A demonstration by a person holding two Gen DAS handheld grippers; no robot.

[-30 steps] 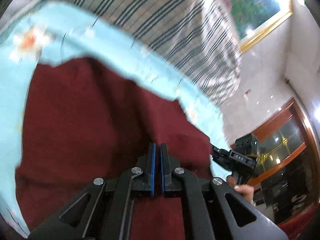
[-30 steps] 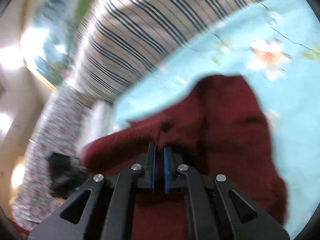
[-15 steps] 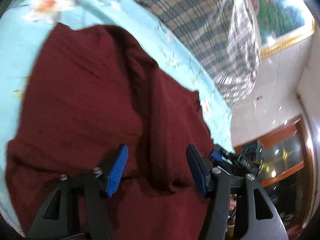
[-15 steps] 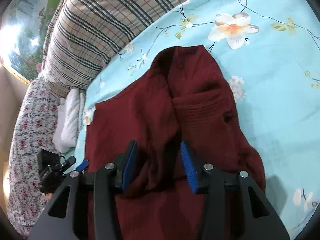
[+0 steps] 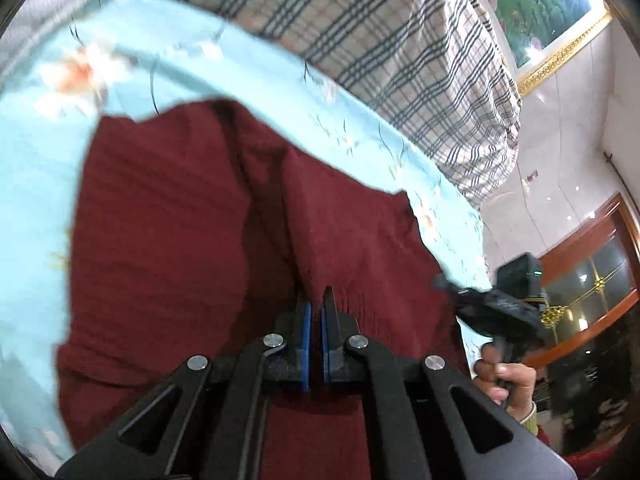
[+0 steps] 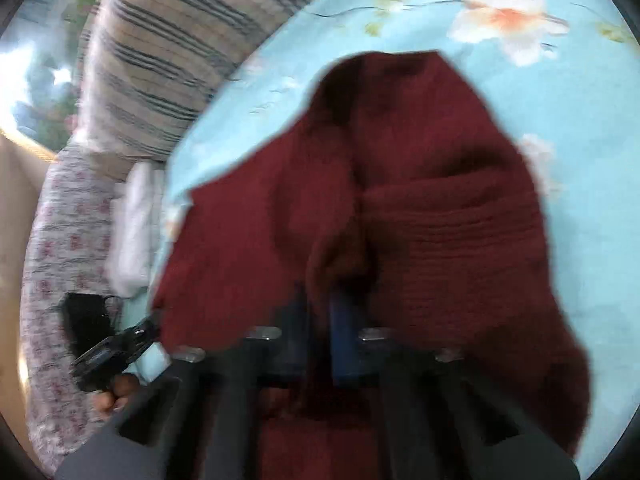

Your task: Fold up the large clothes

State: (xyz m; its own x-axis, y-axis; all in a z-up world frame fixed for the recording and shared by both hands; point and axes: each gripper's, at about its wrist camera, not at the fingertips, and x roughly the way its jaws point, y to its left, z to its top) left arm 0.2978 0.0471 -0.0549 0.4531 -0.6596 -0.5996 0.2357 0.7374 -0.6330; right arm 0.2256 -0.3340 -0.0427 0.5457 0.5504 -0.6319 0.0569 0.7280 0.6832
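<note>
The dark red knitted garment (image 5: 168, 240) lies spread on the light blue flowered bedsheet (image 5: 36, 168) of a bed, bunched into a raised ridge that runs down its middle toward both cameras. The left hand-held gripper (image 5: 315, 312) has just been closing, and its blue pads stand nearly together, pinching a thin fold of the red knit at the near end of that ridge. In the blurred right wrist view the right hand-held gripper (image 6: 320, 312) has also just been closing, and its jaws clamp a thicker pleat of the garment (image 6: 440, 208), the cloth rising between them. Each gripper shows in the other's view, held in a hand (image 5: 508, 384) at the bed's edge. A plaid pillow (image 5: 400, 40) lies just beyond the garment on the sheet, with a gold-framed painting (image 5: 536, 8) on the wall behind it.
</note>
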